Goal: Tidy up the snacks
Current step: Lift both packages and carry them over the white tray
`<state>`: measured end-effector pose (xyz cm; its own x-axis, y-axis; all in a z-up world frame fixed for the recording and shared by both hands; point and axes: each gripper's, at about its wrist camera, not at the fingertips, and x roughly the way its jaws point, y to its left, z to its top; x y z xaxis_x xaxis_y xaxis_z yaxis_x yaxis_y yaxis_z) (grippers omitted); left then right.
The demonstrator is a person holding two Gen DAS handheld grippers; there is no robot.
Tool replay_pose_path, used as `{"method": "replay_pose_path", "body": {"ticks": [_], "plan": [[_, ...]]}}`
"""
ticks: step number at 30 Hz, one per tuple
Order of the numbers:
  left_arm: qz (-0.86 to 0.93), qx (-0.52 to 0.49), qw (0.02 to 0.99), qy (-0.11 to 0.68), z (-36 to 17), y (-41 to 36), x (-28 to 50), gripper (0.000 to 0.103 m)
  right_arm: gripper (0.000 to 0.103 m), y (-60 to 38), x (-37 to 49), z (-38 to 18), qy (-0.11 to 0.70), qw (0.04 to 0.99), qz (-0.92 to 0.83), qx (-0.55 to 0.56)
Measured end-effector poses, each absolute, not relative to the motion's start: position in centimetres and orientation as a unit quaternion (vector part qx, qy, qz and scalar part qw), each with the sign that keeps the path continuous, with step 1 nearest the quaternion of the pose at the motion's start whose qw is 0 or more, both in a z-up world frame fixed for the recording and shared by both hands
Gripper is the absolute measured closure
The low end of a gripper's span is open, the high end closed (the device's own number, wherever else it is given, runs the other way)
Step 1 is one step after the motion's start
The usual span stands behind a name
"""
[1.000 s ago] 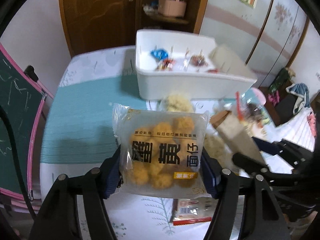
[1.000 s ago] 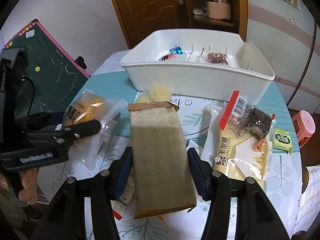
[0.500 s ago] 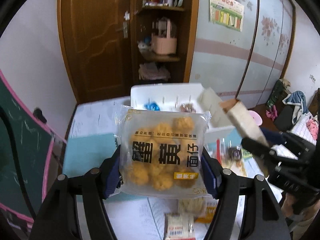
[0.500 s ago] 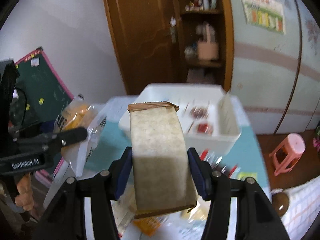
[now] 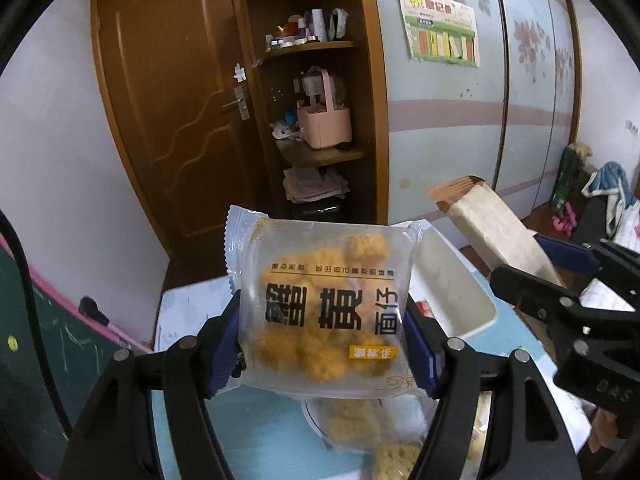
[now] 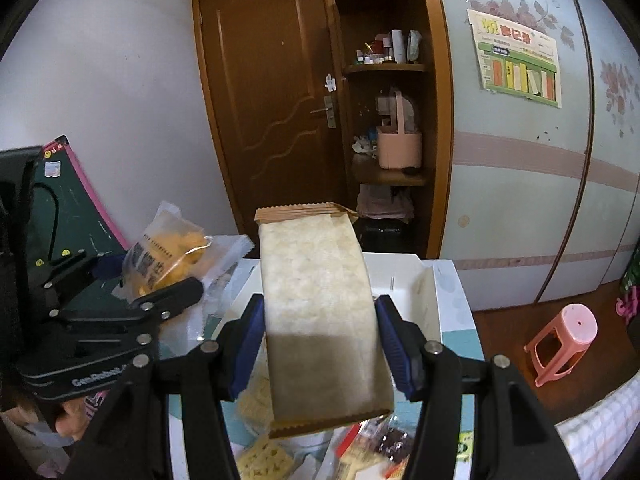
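My left gripper (image 5: 324, 344) is shut on a clear bag of yellow snack balls (image 5: 324, 304), held up high above the table; the bag also shows in the right wrist view (image 6: 172, 256). My right gripper (image 6: 320, 344) is shut on a tan paper snack packet (image 6: 320, 320), also raised; the packet shows at the right of the left wrist view (image 5: 496, 232). The white bin (image 5: 460, 292) lies below and behind both, its far wall visible in the right wrist view (image 6: 404, 276).
Loose snack packs (image 6: 260, 456) lie on the teal and white tablecloth (image 5: 256, 440) under the grippers. A green chalkboard (image 6: 68, 208) leans at the left. A pink stool (image 6: 564, 340) stands on the floor at the right. A brown door (image 5: 172, 120) and shelves are behind.
Both grippers have risen and tilted up with their packs. The table and bin have dropped low in both views, and the door and wall now fill them.
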<state>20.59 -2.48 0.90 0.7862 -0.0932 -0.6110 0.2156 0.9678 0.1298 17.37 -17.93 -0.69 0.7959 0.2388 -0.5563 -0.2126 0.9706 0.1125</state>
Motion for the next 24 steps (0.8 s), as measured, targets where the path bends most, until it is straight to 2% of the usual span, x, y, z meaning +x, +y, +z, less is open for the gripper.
{"method": "replay_pose_path", "body": {"ticks": [15,18,19,24], "plan": [[-0.052,0.078,0.924,0.370,-5.4,-4.9,34.6,0.032,0.049,-20.3,28.9,-4.9,0.358,0.929,0.078,0.058],[-0.044,0.067,0.919,0.386,-7.9,-4.9,37.1,0.024,0.049,-20.1,30.8,-6.1,0.371,0.924,0.068,0.053],[-0.045,0.062,0.914,0.397,-8.8,-4.8,37.6,0.018,0.049,-20.2,31.5,-6.7,0.381,0.921,0.065,0.057],[-0.042,0.042,0.896,0.441,-12.1,-4.4,39.8,0.013,0.048,-20.2,32.7,-9.2,0.413,0.906,0.067,0.061]]}}
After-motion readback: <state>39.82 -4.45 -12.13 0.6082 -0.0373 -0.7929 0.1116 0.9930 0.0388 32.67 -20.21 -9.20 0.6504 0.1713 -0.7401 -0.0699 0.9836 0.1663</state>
